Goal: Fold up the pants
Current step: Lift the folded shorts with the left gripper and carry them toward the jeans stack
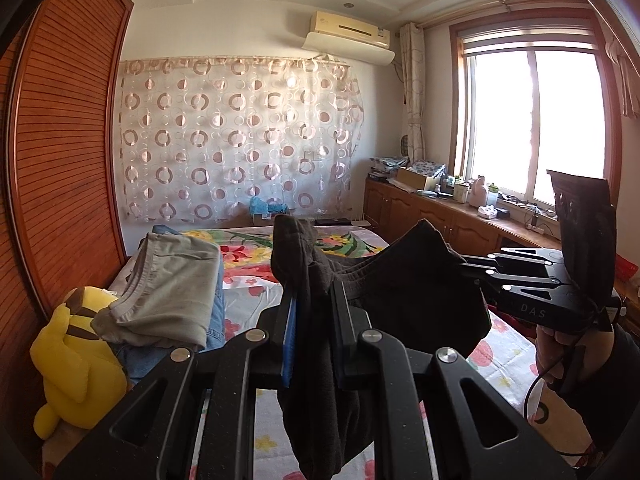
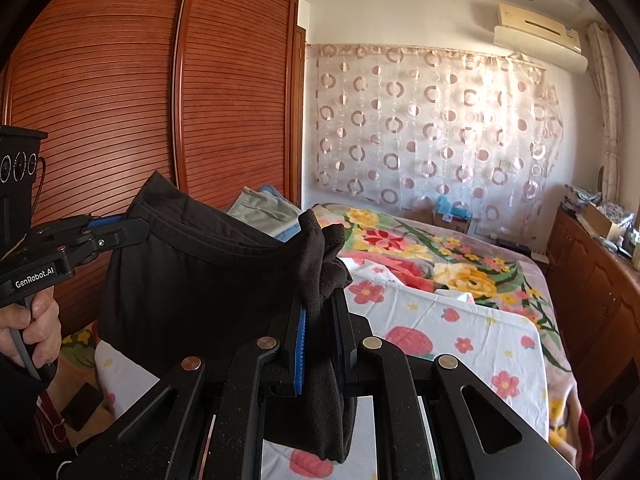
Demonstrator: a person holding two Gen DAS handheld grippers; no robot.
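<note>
Above the bed [image 2: 460, 320], I hold the black pants [image 2: 192, 276] stretched by the waistband, left gripper [image 1: 312, 312] and right gripper [image 2: 320, 320] both clamped nearly closed on cloth, likely to straighten them for folding. At nine o'clock, only the left wrist view shows folded clothes [image 1: 172, 292].

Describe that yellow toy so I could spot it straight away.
Start at the tall brown slatted wardrobe beside the bed. At its foot, next to a stack of folded clothes, slumps a plush toy. It is the only bright yellow thing there, with brown stripes on its back.
</note>
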